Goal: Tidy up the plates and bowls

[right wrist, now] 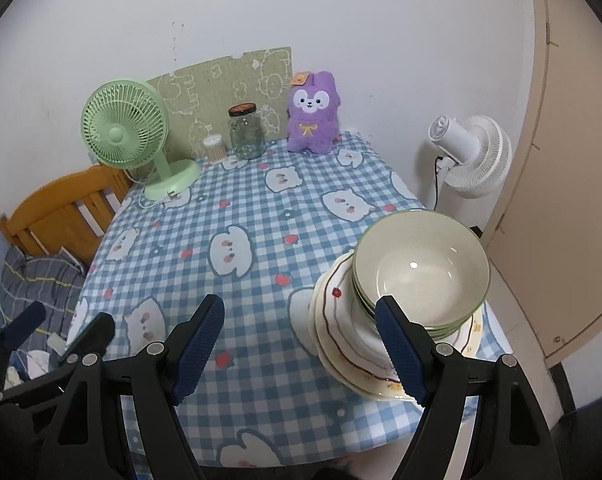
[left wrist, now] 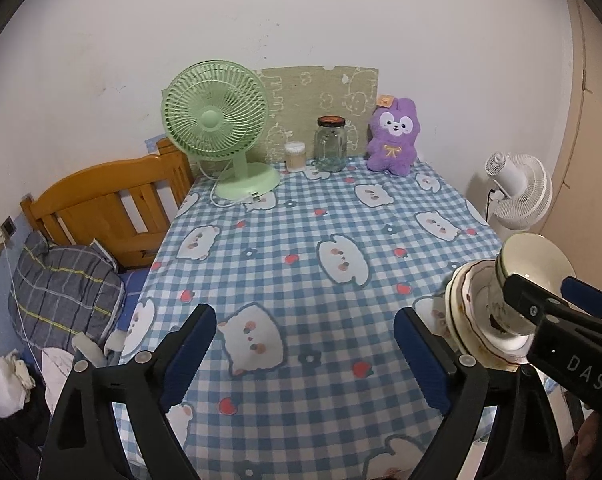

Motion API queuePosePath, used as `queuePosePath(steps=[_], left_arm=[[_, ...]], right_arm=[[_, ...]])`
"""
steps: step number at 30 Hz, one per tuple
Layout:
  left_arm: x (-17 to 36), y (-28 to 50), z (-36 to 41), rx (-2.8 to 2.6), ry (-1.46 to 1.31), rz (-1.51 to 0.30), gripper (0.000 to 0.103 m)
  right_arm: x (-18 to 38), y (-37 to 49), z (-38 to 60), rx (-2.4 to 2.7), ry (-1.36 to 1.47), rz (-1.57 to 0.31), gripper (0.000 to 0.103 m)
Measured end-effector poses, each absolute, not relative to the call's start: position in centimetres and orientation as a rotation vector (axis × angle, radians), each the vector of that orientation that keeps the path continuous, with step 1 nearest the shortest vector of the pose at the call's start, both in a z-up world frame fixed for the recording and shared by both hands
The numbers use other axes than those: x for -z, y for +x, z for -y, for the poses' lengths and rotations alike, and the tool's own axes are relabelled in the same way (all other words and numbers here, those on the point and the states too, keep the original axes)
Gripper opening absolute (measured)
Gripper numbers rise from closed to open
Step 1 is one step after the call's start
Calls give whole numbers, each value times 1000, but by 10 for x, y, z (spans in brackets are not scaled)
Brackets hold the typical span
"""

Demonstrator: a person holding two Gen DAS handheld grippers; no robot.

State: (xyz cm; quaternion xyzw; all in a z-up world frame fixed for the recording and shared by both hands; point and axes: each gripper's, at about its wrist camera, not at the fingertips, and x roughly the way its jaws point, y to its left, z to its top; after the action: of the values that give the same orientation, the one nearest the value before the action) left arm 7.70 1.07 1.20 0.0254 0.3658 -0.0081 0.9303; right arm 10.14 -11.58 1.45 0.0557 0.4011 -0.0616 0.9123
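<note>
**Bowls nested on plates at the near right corner**

Sitting at the near right corner of the checked tablecloth [right wrist: 261, 208]: a stack of white plates [right wrist: 341, 344] with wavy red-lined rims, carrying nested green-rimmed bowls [right wrist: 421, 268]. Showing nothing inside the top bowl but a cream interior and a small glint of light. Overhanging slightly toward the table's right edge, as far as the fisheye view allows telling. Appearing too in the left wrist view, at far right, with the plates [left wrist: 461, 312] and bowls [left wrist: 537, 256] partly hidden behind the other tool.

Hovering over the tablecloth [left wrist: 301, 240] with jaws spread wide and gripping nothing: the left gripper [left wrist: 305, 344]. Standing likewise wide apart: the right gripper [right wrist: 301, 348], its right finger in front of the stack, over the plates' near rim; contact not possible to confirm.

Standing along the back edge by the wall: a glass jar [right wrist: 247, 132] with a dark lid, holding what looks like a shallow layer of small bluish pieces at the bottom in the left wrist view [left wrist: 331, 144]; just beside it, a small clear tub [right wrist: 214, 148] packed with cotton swabs. Flanking these, a green desk fan [right wrist: 129, 136] to the left and a purple plush toy [right wrist: 313, 116] to the right. Standing beyond the table's right side, a white fan [right wrist: 469, 156].
</note>
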Motion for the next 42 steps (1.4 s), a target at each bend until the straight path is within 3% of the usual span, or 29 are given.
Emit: queuePosePath(steps=[19,27,42], left_arm=[[21,41,0,-36,27,-694,96],[17,32,4,-77,26,-661,97],[14,32,-4,-102,7,-671,98]], right_arm=[[24,69,131,90,109,-788,81],[19,64,134,81,107,-755,87],[13,66,124,70,85,-754,87]])
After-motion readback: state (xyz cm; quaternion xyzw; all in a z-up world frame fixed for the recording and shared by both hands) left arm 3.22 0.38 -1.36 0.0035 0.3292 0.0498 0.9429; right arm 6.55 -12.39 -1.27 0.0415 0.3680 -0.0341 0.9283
